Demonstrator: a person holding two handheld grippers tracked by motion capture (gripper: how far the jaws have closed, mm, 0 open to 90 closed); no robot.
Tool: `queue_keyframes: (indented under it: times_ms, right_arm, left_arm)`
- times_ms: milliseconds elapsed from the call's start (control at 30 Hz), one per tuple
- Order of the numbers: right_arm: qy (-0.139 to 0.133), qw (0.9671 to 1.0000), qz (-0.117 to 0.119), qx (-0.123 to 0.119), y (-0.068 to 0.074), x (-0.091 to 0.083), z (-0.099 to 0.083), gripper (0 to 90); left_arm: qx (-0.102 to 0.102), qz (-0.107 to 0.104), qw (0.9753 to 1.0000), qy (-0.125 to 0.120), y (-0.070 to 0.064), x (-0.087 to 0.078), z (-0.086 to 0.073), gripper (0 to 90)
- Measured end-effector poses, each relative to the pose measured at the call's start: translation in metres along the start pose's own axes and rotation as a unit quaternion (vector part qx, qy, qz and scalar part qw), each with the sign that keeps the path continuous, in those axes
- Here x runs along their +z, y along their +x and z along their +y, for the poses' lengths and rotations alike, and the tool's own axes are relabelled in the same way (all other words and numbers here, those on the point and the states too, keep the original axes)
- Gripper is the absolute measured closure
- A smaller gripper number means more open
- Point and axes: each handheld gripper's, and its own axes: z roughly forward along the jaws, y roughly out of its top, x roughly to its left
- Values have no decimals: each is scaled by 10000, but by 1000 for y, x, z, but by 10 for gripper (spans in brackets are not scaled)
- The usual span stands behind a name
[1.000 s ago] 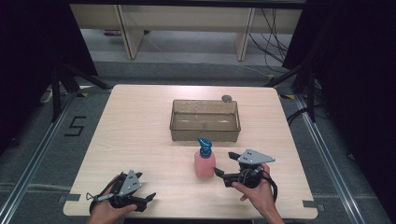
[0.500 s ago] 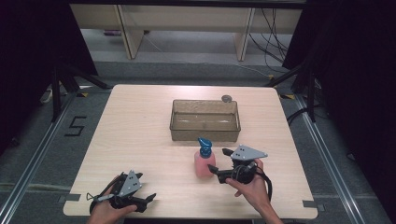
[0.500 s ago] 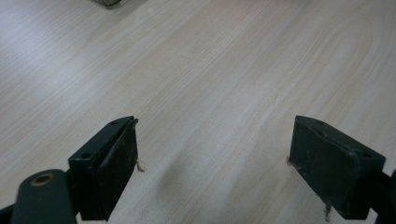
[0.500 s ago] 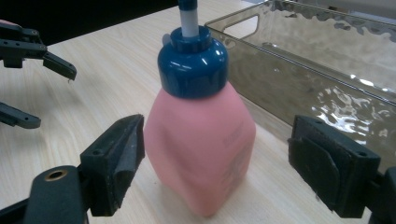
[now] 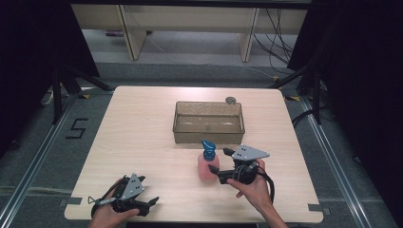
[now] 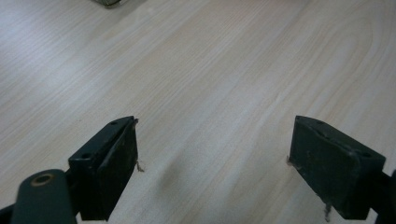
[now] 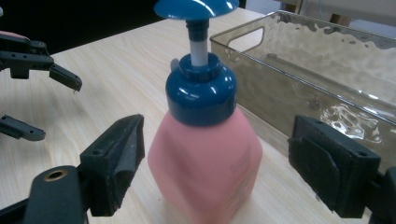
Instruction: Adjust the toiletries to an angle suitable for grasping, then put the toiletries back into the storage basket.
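Bottle (image 7: 203,154) between open right gripper (image 7: 215,172) jaws

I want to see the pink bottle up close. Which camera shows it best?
The right gripper view: the pink bottle stands big between open jaws. The high view shows it small; the left gripper view faces bare table.

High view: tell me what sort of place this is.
Probably a lab or recording bay: a lone wooden table on grey flooring, a taped number 5 beside it, loose cables and dark curtains around.
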Motion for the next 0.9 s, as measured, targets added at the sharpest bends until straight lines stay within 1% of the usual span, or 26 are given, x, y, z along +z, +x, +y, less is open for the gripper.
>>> queue_keyframes:
  times_ms: [33, 67, 100, 133, 167, 200, 233, 300, 333, 367, 400, 433, 467, 500, 533, 567, 600, 633, 667, 700, 733, 767, 800, 833, 867, 900]
  right_arm:
    - [-31, 10000, -61, -6, 0, 0, 1, 193]
    - [-1, 10000, -69, -56, -1, 0, 2, 193]
    - [-12, 10000, -44, -26, -1, 1, 2, 193]
    - [-23, 9999, -17, 138, 0, 1, 3, 193]
    - [-40, 10000, 8, 34, -2, 2, 3, 193]
    - [-39, 10000, 40, 71, -3, 3, 3, 193]
    - [-36, 10000, -30, 7, -4, 2, 4, 193]
    - [-68, 10000, -4, -9, -3, 3, 4, 193]
    - [-93, 9998, 86, 152, -2, 4, 4, 193]
    - [-84, 9999, 51, 34, -2, 4, 5, 193]
    - [-104, 9999, 64, 40, -2, 4, 6, 193]
    - [-116, 9999, 62, -33, -2, 5, 7, 193]
    - [-114, 9999, 105, 46, -1, 5, 7, 193]
    - [-65, 9998, 149, 67, -1, 5, 8, 193]
    - [-80, 9999, 103, 64, -1, 6, 8, 194]
    - [-58, 9999, 89, 19, -1, 6, 9, 195]
    - [-51, 9999, 104, -25, -2, 7, 10, 196]
    - [-62, 10000, 69, -3, -1, 7, 10, 198]
    - [-63, 9999, 80, -56, -1, 9, 11, 201]
    - [-49, 9999, 135, -1, 0, 10, 11, 204]
    - [-98, 9998, 126, -76, -1, 12, 12, 206]
    - [-102, 9998, 156, 13, 1, 13, 12, 209]
    - [-110, 9998, 63, -125, 0, 13, 13, 218]
    - [-145, 9998, 134, -34, 2, 14, 14, 228]
    - [-131, 9999, 75, -16, 4, 14, 14, 231]
    - [-130, 9997, 105, -172, 2, 15, 16, 235]
  left_arm:
    - [5, 28, 10000, 4, 0, 0, 0, 150]
    - [87, 44, 9999, 107, 2, -2, 1, 150]
    - [93, 50, 9999, 103, 2, -2, 1, 150]
    - [95, 32, 9999, 107, 1, -2, 1, 150]
    - [15, 32, 10000, 18, 0, 0, 0, 150]
    - [18, 30, 10000, 21, 0, -1, 0, 150]
    - [75, 35, 9999, 107, 1, -2, 0, 150]
    - [74, 29, 9999, 108, 1, -2, -1, 150]
    - [46, 52, 9999, 100, 2, -2, -1, 150]
    - [-11, 25, 10000, 13, 1, 0, -1, 150]
    - [69, 64, 9999, 111, 2, -1, 0, 150]
    - [105, 62, 9998, 126, 2, -1, 1, 150]
    - [111, 60, 9998, 125, 1, 0, 1, 150]
    - [162, 64, 9997, 186, 2, 0, 1, 150]
    - [111, 59, 9998, 159, 1, 0, 1, 150]
    - [141, 54, 9997, 177, 1, 1, 1, 150]
    - [175, 118, 9996, 168, 1, 1, 1, 150]
    - [154, 107, 9997, 142, 1, 0, 1, 150]
    - [79, 65, 9999, 43, 0, 1, 0, 150]
    - [45, 56, 10000, 28, 0, 0, 0, 150]
    - [83, 113, 9998, 110, 1, -1, -1, 150]
    - [141, 131, 9997, 115, 1, -1, -1, 150]
    - [55, 93, 9999, 73, 1, -2, -2, 150]
    - [42, 108, 9999, 35, 1, -1, -3, 150]
    - [75, 112, 9999, 61, 1, -2, -2, 150]
    - [160, 94, 9998, 120, 2, -3, -1, 150]
